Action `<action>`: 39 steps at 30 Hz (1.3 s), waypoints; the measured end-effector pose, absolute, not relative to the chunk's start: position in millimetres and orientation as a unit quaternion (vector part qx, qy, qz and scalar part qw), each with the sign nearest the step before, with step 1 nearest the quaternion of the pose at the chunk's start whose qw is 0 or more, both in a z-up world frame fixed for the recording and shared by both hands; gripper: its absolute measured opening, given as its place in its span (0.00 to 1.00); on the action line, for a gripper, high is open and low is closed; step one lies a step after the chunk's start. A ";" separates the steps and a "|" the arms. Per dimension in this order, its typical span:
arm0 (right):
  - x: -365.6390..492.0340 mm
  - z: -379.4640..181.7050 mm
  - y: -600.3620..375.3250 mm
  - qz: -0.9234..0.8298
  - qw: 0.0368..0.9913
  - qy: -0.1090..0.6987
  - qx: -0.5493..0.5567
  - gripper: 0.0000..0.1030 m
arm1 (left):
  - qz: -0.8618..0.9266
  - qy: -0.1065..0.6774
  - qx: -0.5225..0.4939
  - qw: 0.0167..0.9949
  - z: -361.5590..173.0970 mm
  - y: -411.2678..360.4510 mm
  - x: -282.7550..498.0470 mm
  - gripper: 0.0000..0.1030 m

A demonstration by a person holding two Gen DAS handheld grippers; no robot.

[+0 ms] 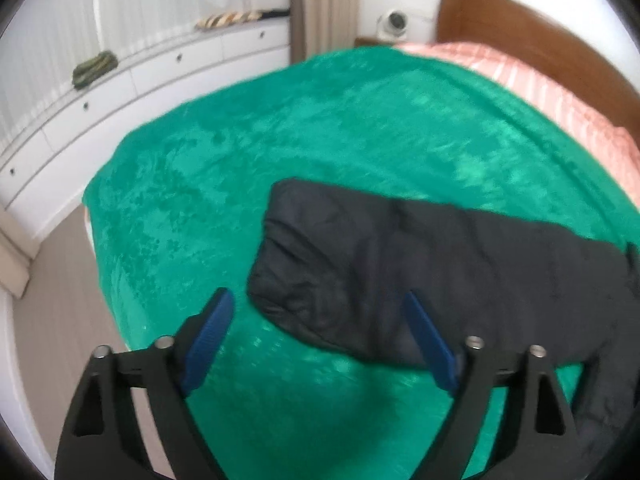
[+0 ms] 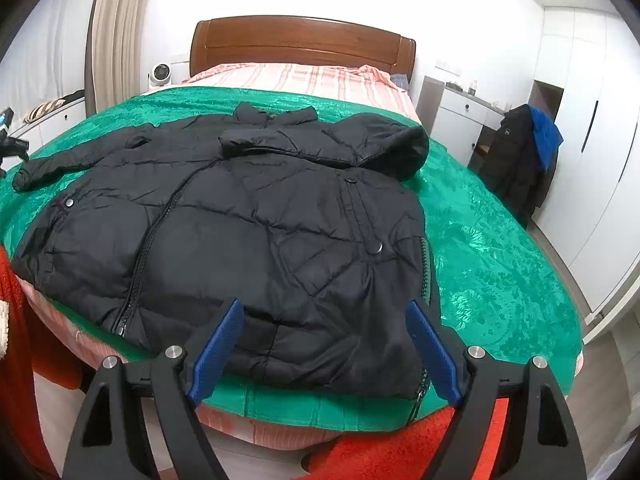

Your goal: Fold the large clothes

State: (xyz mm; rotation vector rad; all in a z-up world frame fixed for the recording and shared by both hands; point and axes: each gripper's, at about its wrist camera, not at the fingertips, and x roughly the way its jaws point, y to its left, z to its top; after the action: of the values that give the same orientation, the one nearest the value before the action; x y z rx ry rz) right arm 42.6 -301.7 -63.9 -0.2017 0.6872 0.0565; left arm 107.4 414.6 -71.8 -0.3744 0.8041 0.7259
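A large black puffer jacket [image 2: 248, 224] lies front up on the green blanket [image 2: 492, 248] of the bed. Its right sleeve [image 2: 328, 140] is folded across the chest; its left sleeve [image 2: 60, 164] stretches out to the left. My right gripper [image 2: 324, 312] is open and empty, hovering above the jacket's hem at the bed's foot. In the left wrist view that outstretched sleeve [image 1: 400, 272] lies on the blanket [image 1: 280, 152]. My left gripper [image 1: 318, 300] is open and empty just above the sleeve's cuff end. The left gripper's tip also shows in the right wrist view [image 2: 10, 140].
A wooden headboard [image 2: 300, 40] and pink striped sheet [image 2: 300, 78] are at the far end. White drawers [image 1: 120, 92] run along the left wall. A dark coat with a blue hood [image 2: 524, 156] hangs at the right by white wardrobes [image 2: 592, 140]. Red fabric [image 2: 400, 440] is below the bed's foot.
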 end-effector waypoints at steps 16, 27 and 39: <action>52.9 -49.0 -294.9 0.097 0.922 0.365 -0.087 0.80 | 0.166 0.391 -0.021 0.905 -77.3 217.5 118.9 0.98; 187.5 -3.7 -242.4 0.193 0.887 0.349 -0.235 0.97 | 0.148 0.377 -0.027 0.914 -115.7 203.7 97.6 0.99; 338.3 -43.7 -207.4 0.124 0.907 0.377 -0.140 0.31 | 0.165 0.393 0.002 0.905 -132.0 206.4 95.1 0.99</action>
State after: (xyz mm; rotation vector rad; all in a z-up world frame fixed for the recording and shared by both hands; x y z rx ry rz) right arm 338.3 -207.4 -43.7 -0.2888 0.7775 0.2554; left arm 95.1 206.4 -132.0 0.0034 0.8121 0.3401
